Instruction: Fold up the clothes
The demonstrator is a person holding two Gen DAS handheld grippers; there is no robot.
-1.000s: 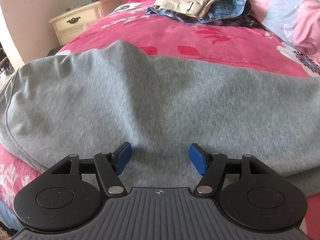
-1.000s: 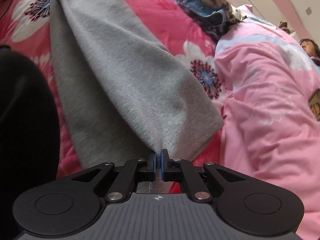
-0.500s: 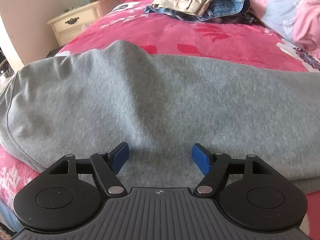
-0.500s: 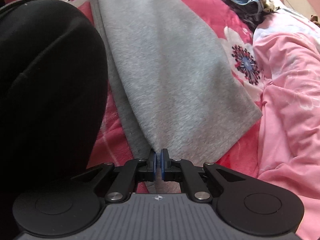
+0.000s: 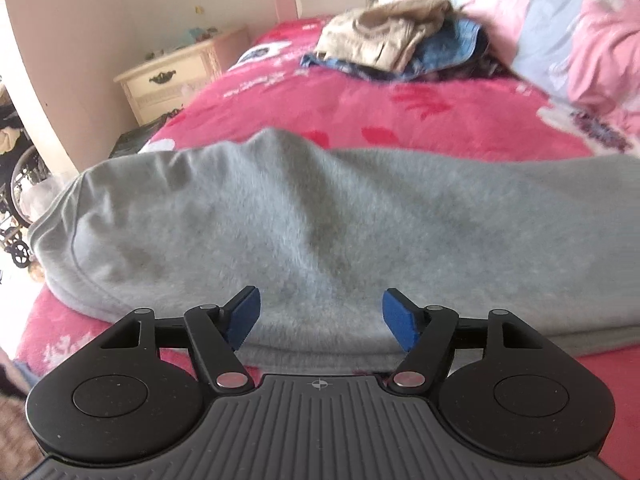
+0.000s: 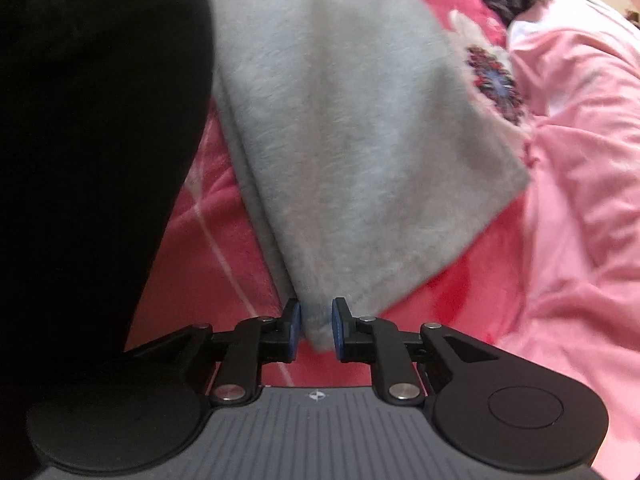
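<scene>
A grey fleece garment [image 5: 320, 208] lies folded lengthwise across the red flowered bedspread [image 5: 360, 104]. My left gripper [image 5: 321, 314] hovers over its near folded edge, open, jaws closing a little, with nothing pinched. In the right wrist view the same grey garment [image 6: 352, 120] runs away from me, and its near corner sits between the blue pads of my right gripper [image 6: 316, 326]. Those jaws are opening, a gap shows beside the cloth, and the corner rests on the bed.
A pile of beige and denim clothes [image 5: 392, 40] sits at the far end of the bed. A pink duvet [image 6: 580, 180] bunches on the right. A cream nightstand [image 5: 172, 76] stands by the wall. A black clothed shape [image 6: 92, 120] fills the right wrist view's left.
My right gripper carried the garment's corner down onto the bed and its pads parted from a tight pinch. My left gripper pulled back and up from the cloth, staying open.
</scene>
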